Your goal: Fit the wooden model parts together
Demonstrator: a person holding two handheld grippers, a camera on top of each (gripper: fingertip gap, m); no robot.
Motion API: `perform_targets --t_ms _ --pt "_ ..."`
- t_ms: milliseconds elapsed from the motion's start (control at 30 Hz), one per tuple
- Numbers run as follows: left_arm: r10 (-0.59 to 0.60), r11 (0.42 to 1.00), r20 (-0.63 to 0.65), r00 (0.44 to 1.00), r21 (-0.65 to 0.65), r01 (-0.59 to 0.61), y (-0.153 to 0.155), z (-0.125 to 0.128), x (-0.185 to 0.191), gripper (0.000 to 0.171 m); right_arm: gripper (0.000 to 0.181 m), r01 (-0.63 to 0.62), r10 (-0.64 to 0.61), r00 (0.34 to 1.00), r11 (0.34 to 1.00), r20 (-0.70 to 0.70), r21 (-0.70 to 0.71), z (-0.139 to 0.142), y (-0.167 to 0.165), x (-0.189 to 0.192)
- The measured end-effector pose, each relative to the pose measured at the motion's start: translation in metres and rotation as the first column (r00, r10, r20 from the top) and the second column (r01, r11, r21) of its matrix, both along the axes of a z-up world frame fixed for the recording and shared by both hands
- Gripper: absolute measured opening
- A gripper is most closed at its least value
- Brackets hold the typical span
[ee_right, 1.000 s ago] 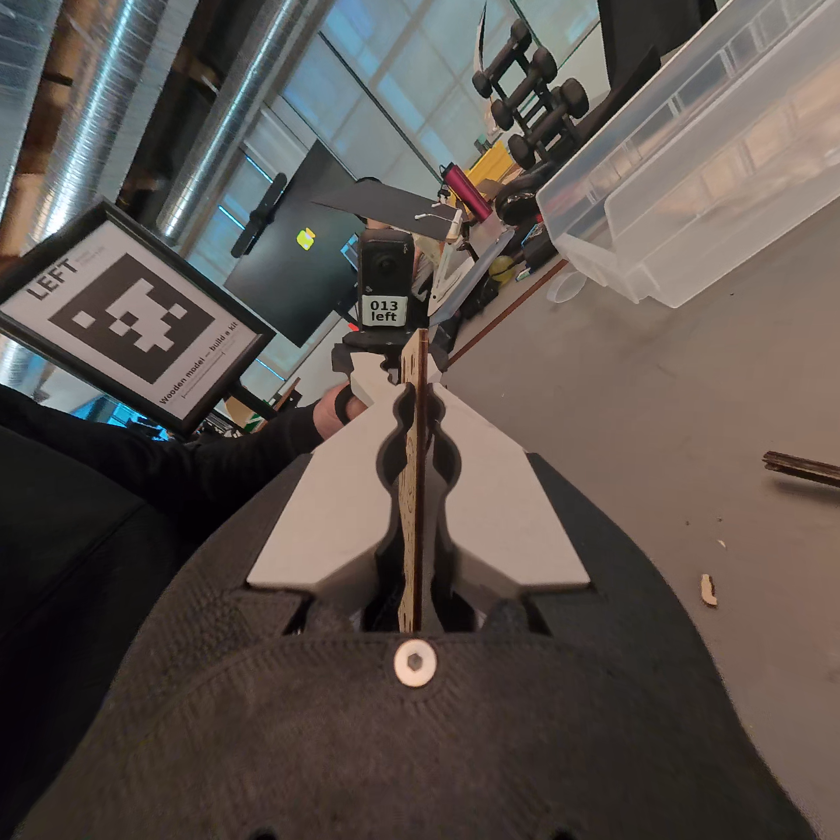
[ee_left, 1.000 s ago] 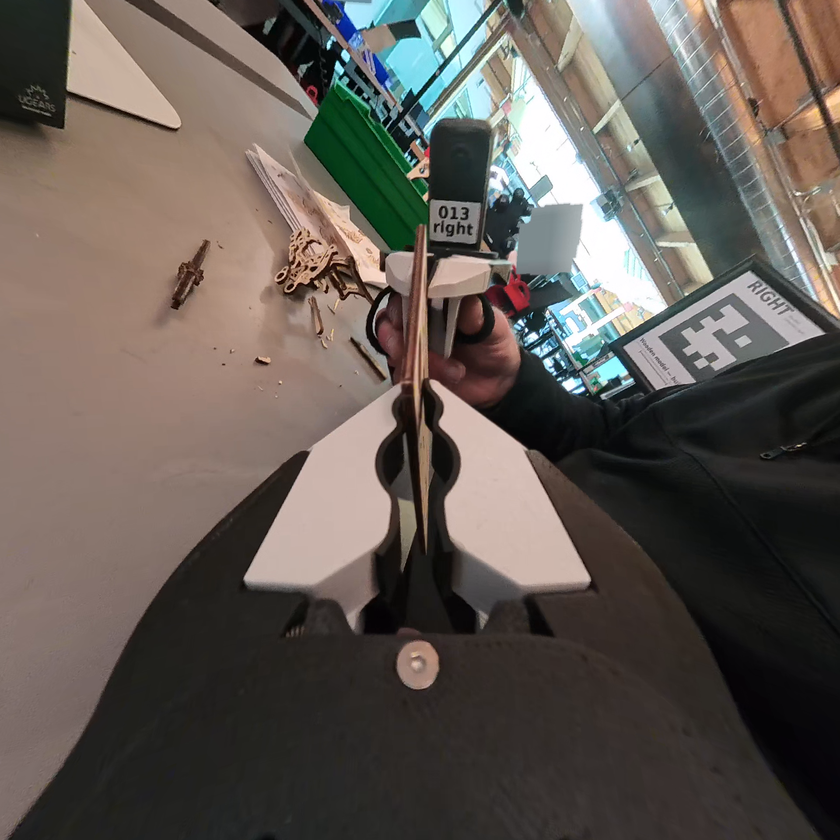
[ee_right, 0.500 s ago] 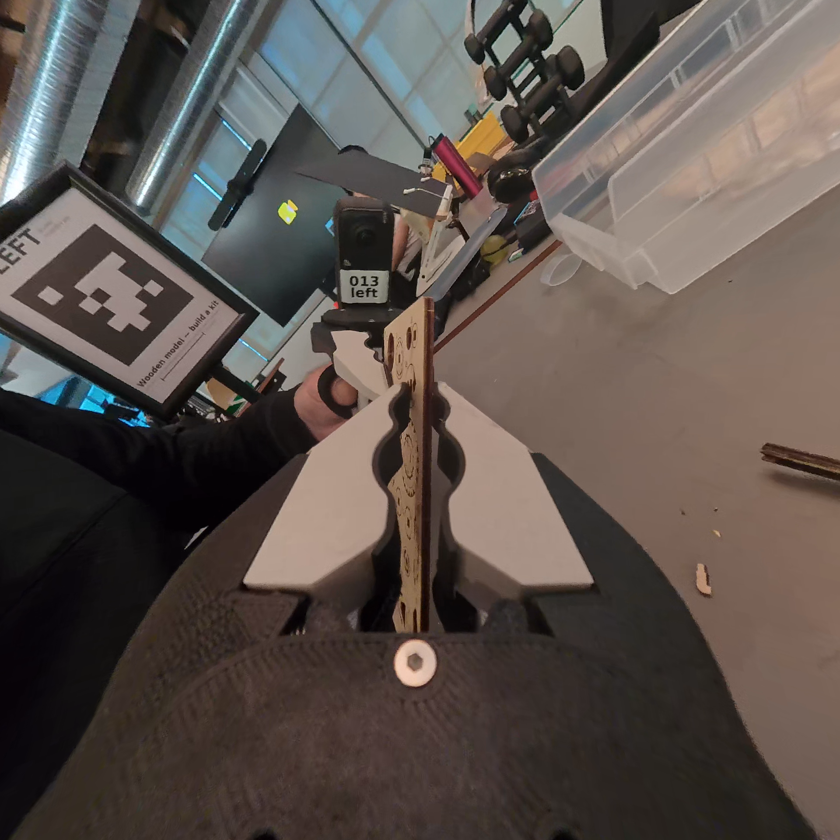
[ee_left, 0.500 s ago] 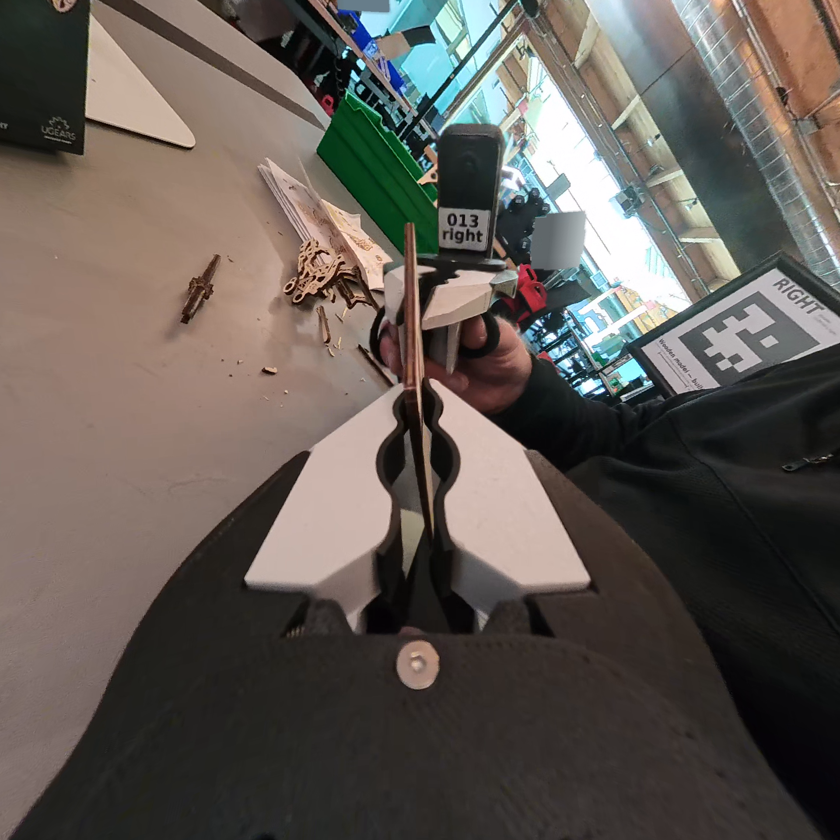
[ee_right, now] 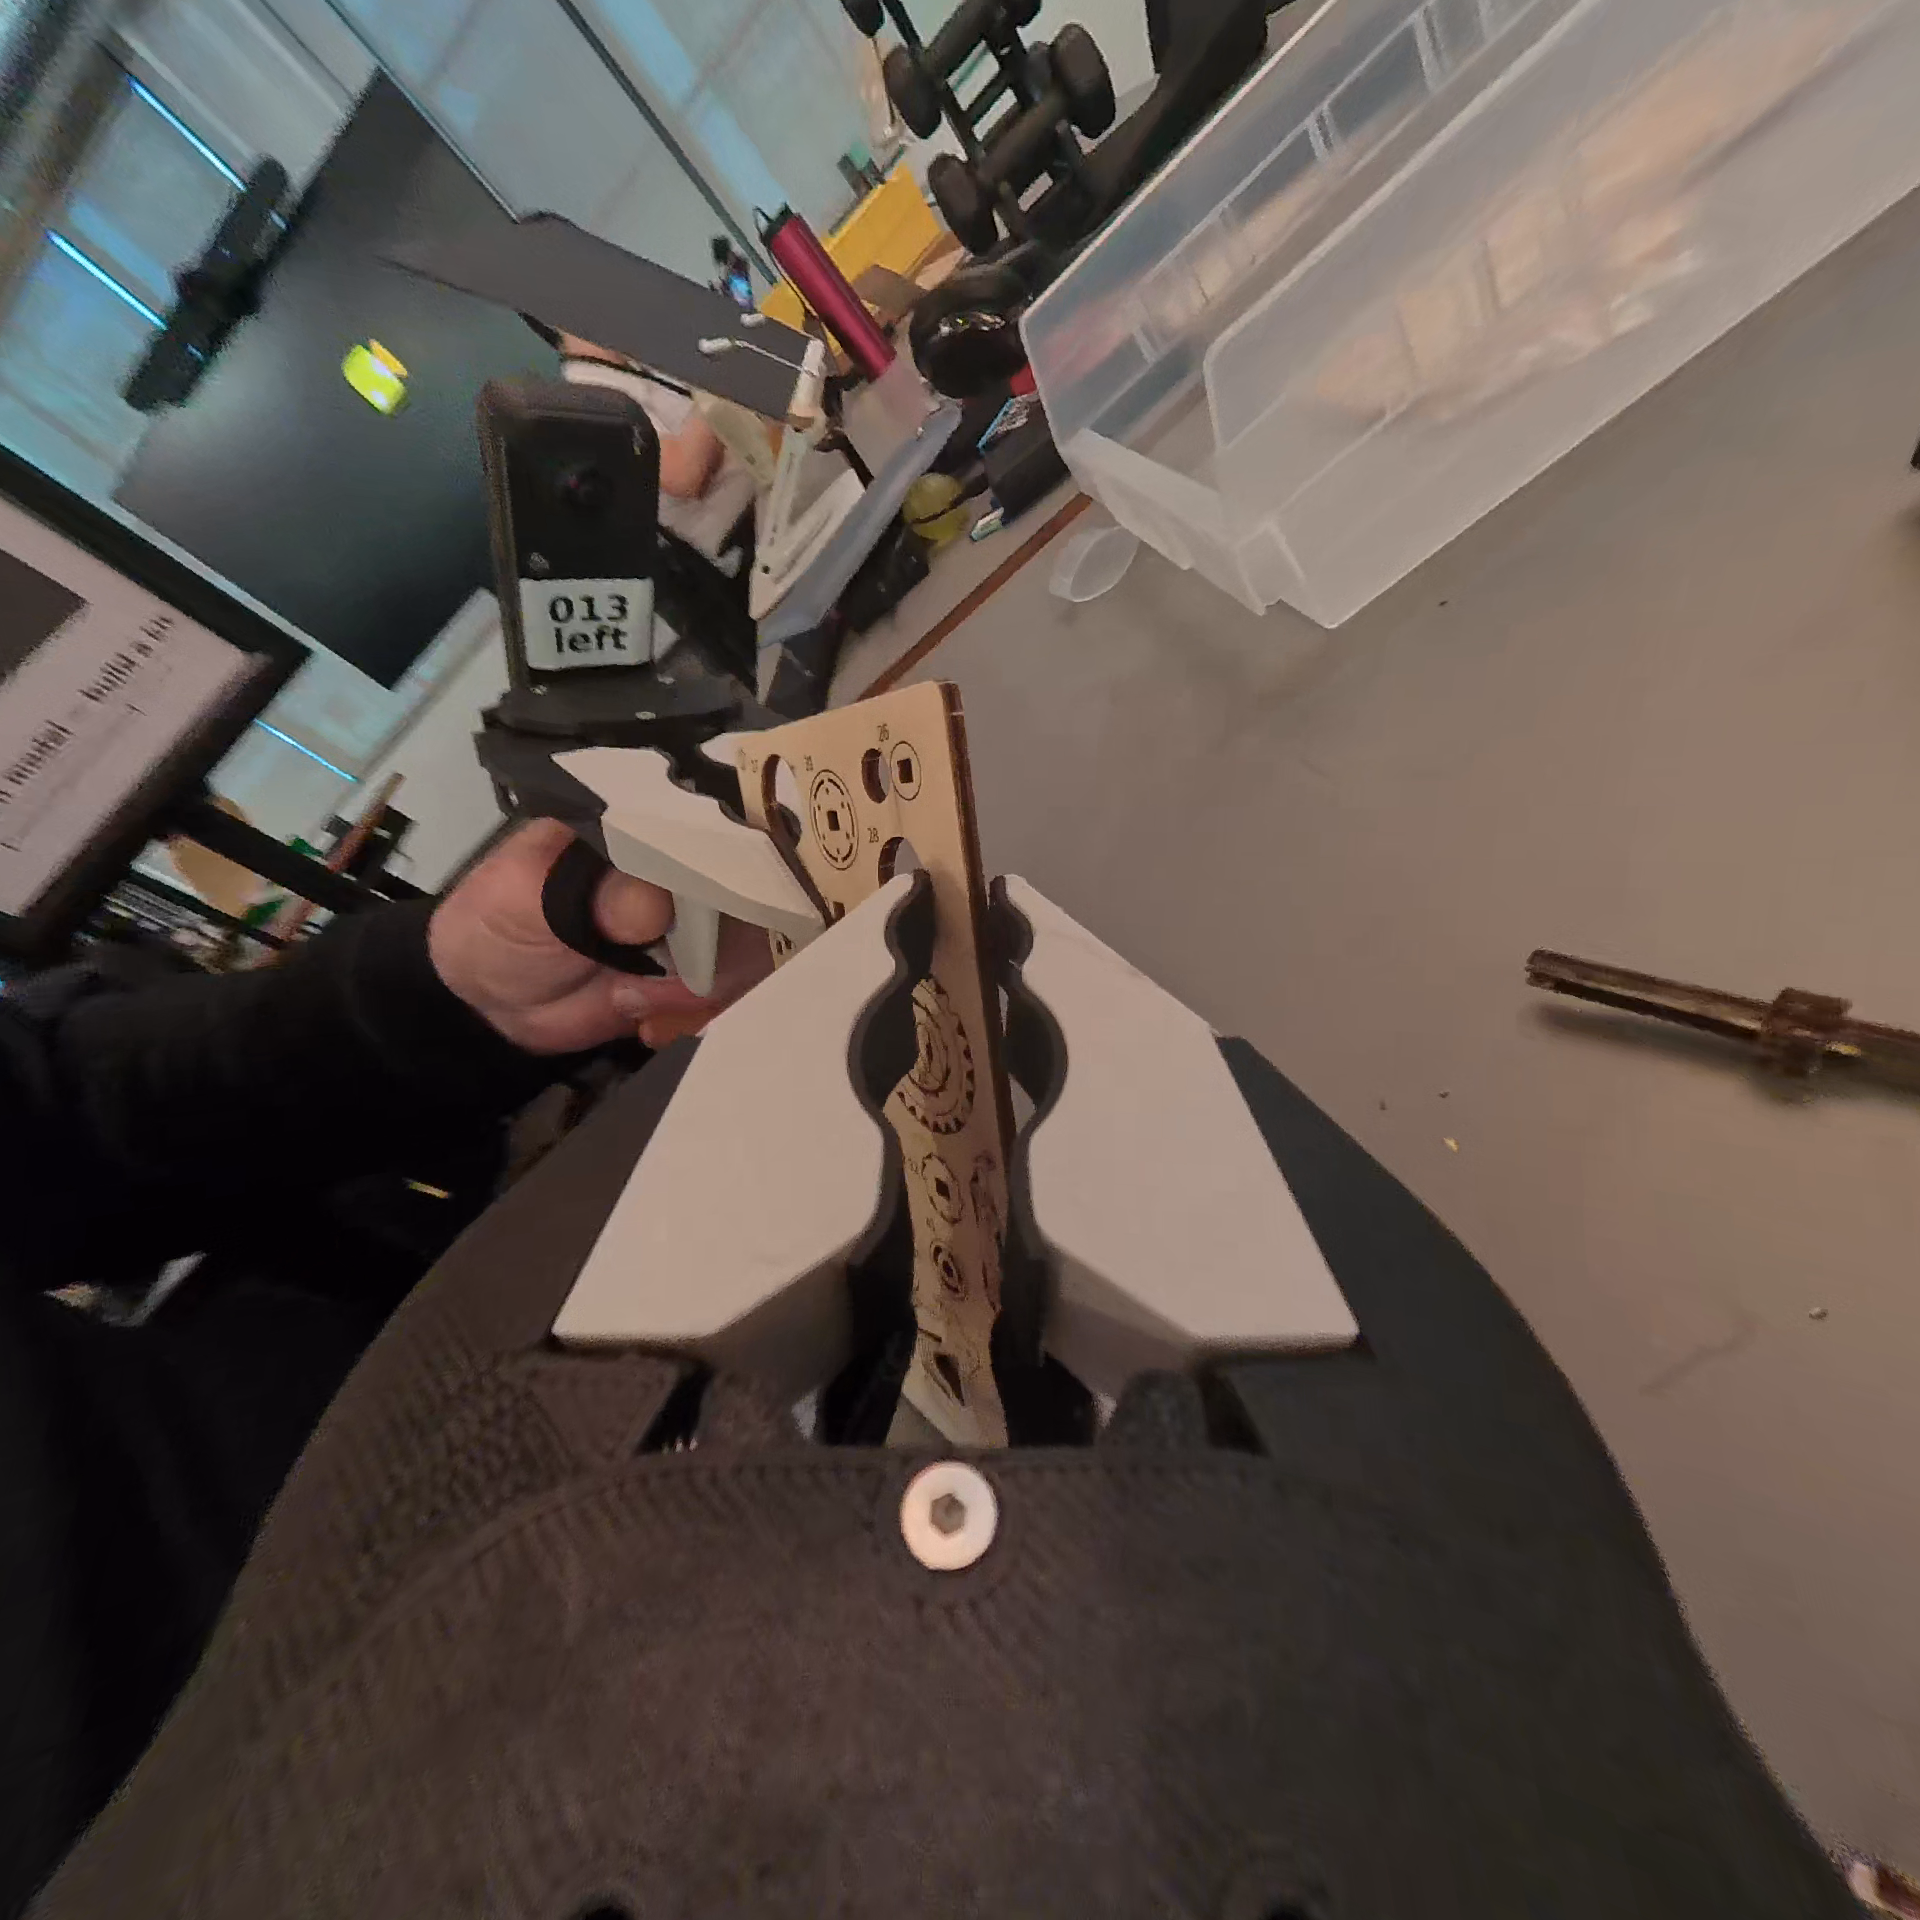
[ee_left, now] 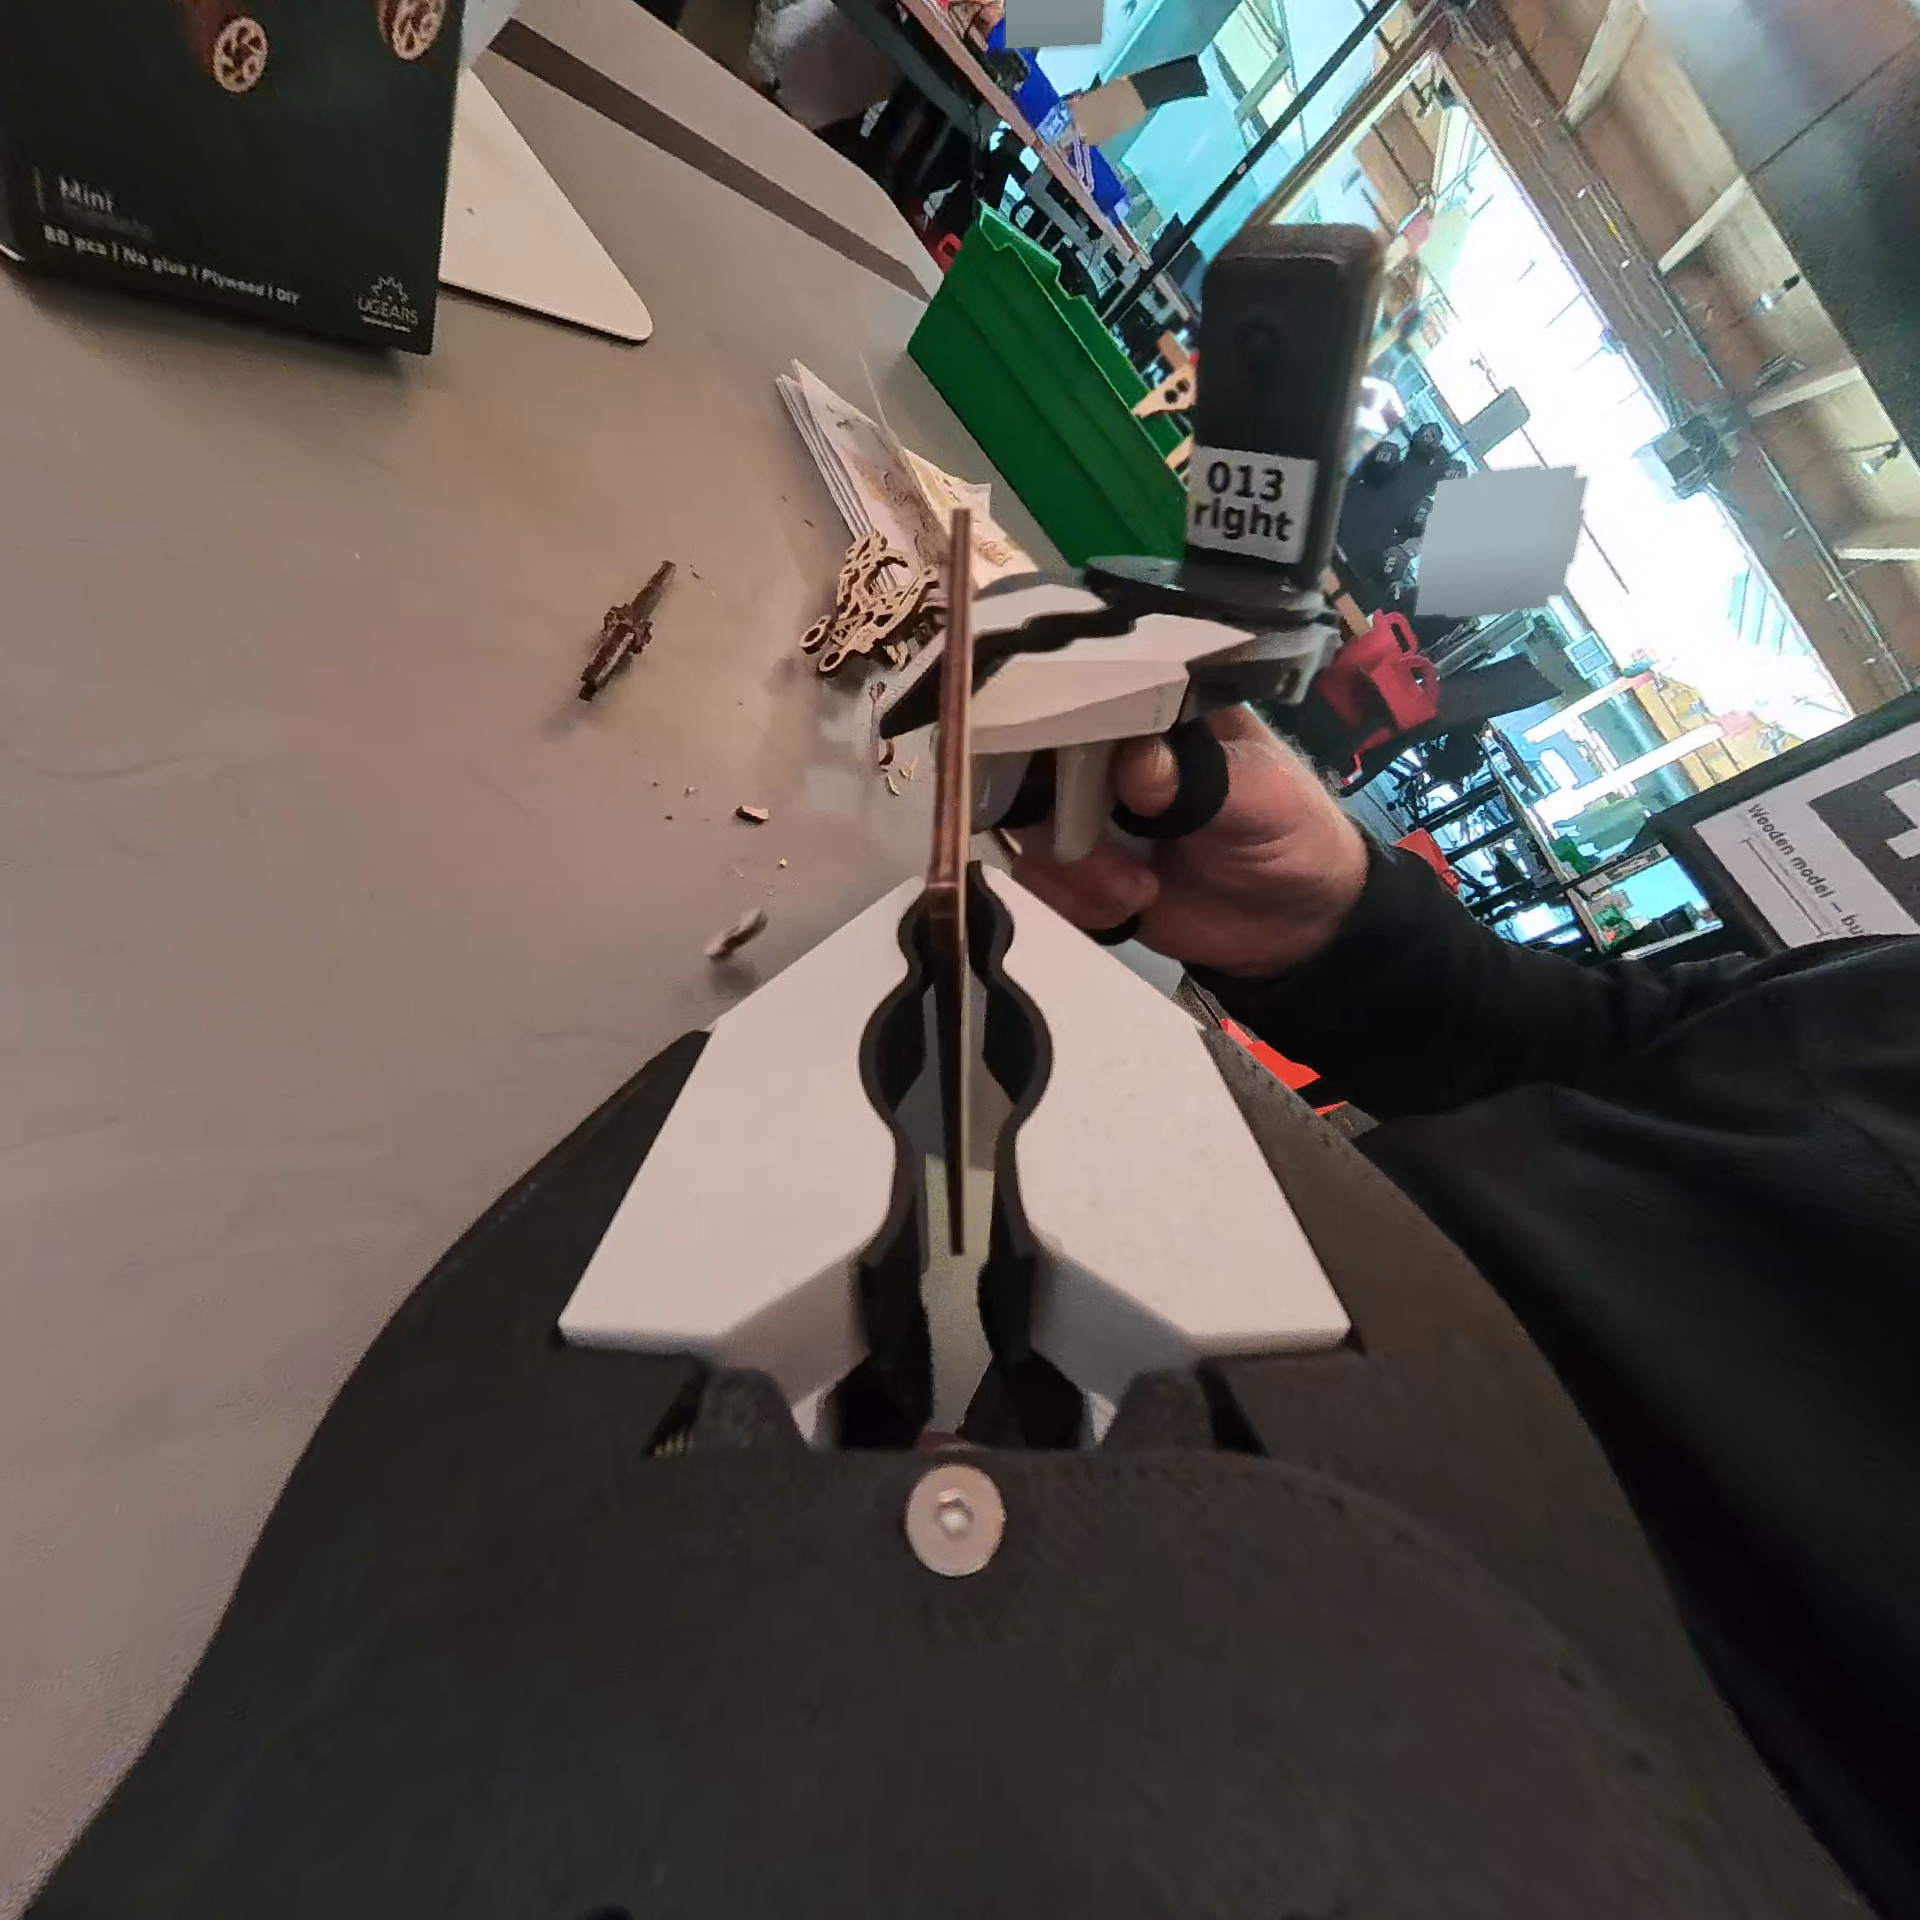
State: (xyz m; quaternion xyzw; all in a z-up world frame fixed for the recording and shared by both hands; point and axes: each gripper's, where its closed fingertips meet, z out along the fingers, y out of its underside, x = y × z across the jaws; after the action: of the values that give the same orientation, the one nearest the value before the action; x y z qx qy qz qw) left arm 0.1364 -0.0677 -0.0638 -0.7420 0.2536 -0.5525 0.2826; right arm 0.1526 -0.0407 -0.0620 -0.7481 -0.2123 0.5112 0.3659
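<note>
Grey table (ee_left: 312,727), plywood sheet (ee_right: 940,997) upright (edge-on)

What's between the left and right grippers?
A laser-cut plywood sheet, clamped by both the left gripper and the right gripper. Right wrist view shows its face; left wrist view shows it edge-on.

A grey table (ee_left: 260,831) fills the near ground, and beyond its far edge, past a green bin (ee_left: 1039,395), runs a workshop of racks under timber beams and tall, bright windows (ee_left: 1538,343). On the table's other side stands a clear plastic bin (ee_right: 1507,312); behind it are dumbbells (ee_right: 997,135) (racked, dark) and a large black screen (ee_right: 312,436) against pale glazing.
</note>
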Motion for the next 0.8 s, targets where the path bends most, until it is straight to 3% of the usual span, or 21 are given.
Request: perform_targets --t_ms 167,300,333,400,500,633,800 --pt "0.016 0.999 0.056 0.998 -0.049 -0.013 0.005 0.002 -0.006 0.001 0.013 -0.010 0.009 0.999 1.000 0.051 0.018 0.003 -0.002 0.004" --pt "-0.015 0.997 0.127 0.992 -0.077 0.025 0.003 0.011 -0.007 0.001 0.024 -0.124 0.128 0.988 0.991 0.086 -0.051 -0.007 -0.019 0.003" --pt "-0.015 0.997 0.136 0.991 -0.079 0.026 0.003 0.012 -0.006 0.001 0.013 -0.147 0.150 0.986 0.988 0.072 -0.051 -0.007 -0.024 0.002" --pt "-0.022 0.994 0.169 0.985 -0.100 0.040 0.002 0.014 -0.004 0.003 0.010 -0.148 0.150 0.988 0.986 0.029 -0.070 -0.005 -0.026 0.004" --pt "-0.051 0.984 0.230 0.972 -0.156 0.089 -0.002 0.016 -0.003 0.035 0.002 -0.139 0.130 0.988 0.985 -0.085 -0.102 0.006 -0.029 0.007" --pt "-0.175 0.966 0.241 0.955 -0.144 0.213 -0.022 0.011 0.005 0.032 0.000 -0.115 0.085 0.974 0.984 -0.209 -0.134 0.018 -0.028 0.014" --pt "-0.198 0.966 0.274 0.941 -0.106 0.234 -0.028 0.018 0.012 0.014 0.000 -0.112 0.067 0.956 0.984 -0.284 -0.142 0.028 -0.033 0.024"
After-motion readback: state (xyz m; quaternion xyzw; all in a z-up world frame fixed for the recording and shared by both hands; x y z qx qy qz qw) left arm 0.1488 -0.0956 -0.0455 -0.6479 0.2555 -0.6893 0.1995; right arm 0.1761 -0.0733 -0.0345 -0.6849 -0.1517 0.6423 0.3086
